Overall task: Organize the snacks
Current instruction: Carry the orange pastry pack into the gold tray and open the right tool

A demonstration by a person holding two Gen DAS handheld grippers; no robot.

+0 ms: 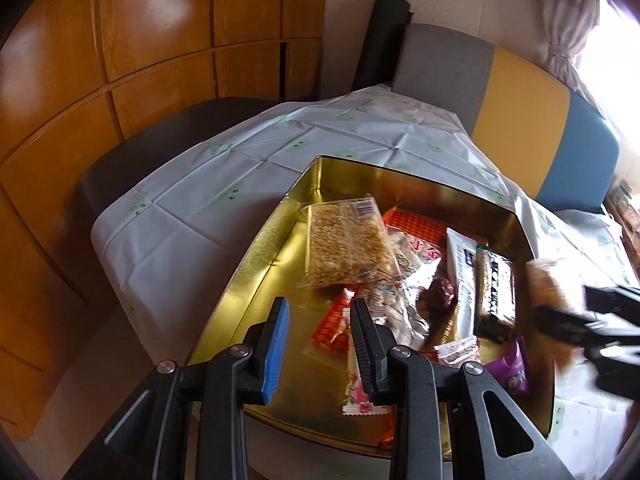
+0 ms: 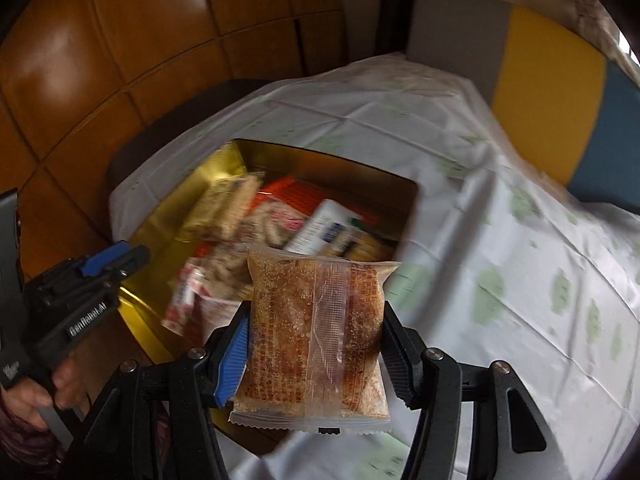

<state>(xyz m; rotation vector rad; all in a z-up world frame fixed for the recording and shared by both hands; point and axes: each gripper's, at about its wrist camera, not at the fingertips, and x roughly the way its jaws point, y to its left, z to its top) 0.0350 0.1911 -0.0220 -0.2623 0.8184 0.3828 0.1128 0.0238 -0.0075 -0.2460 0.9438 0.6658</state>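
Snack pack [image 2: 316,340] sits clenched in the right gripper [image 2: 316,344], above the surface beside the tin [image 2: 152,224]. Left gripper [image 1: 320,340] hangs released over it. Next, likely: lower and drop inside.

From the left wrist we are looking forward and down along the left gripper [image 1: 320,312], close above the gold tin [image 1: 260,256] on the bench [image 1: 180,184]. From the right wrist we are facing the same tin [image 2: 160,216] from slightly farther back, past the right gripper [image 2: 316,320]. Both views are sharing the tin and the bench ahead of the grippers.
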